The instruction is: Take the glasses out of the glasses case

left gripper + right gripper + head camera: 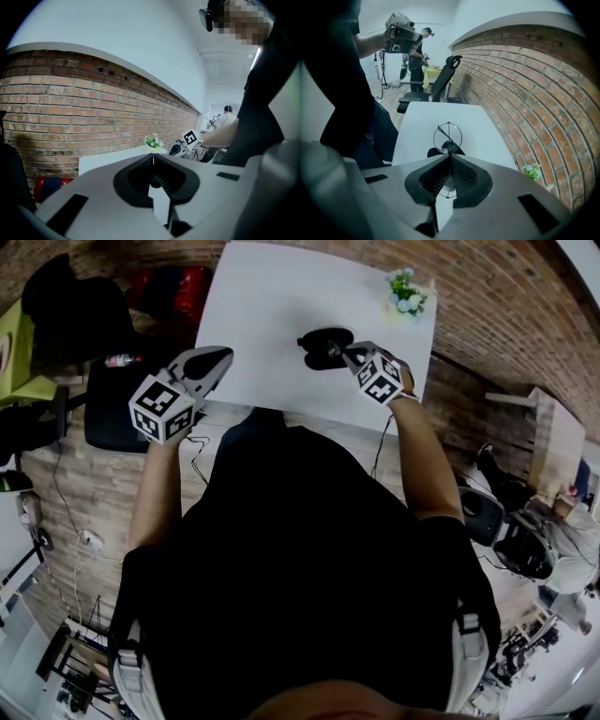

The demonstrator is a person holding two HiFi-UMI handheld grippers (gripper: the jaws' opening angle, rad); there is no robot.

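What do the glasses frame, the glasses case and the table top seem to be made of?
Glasses: probably thin dark metal wire, since the round rim is only a hairline ring; the lenses look clear.
Glasses case: black and matte; the material cannot be told from here.
Table: smooth white top without grain, perhaps laminate or painted board.

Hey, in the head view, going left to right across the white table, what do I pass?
left tongs → black glasses case → small flower pot. The right tongs overlap the case, so they are left out of the order.
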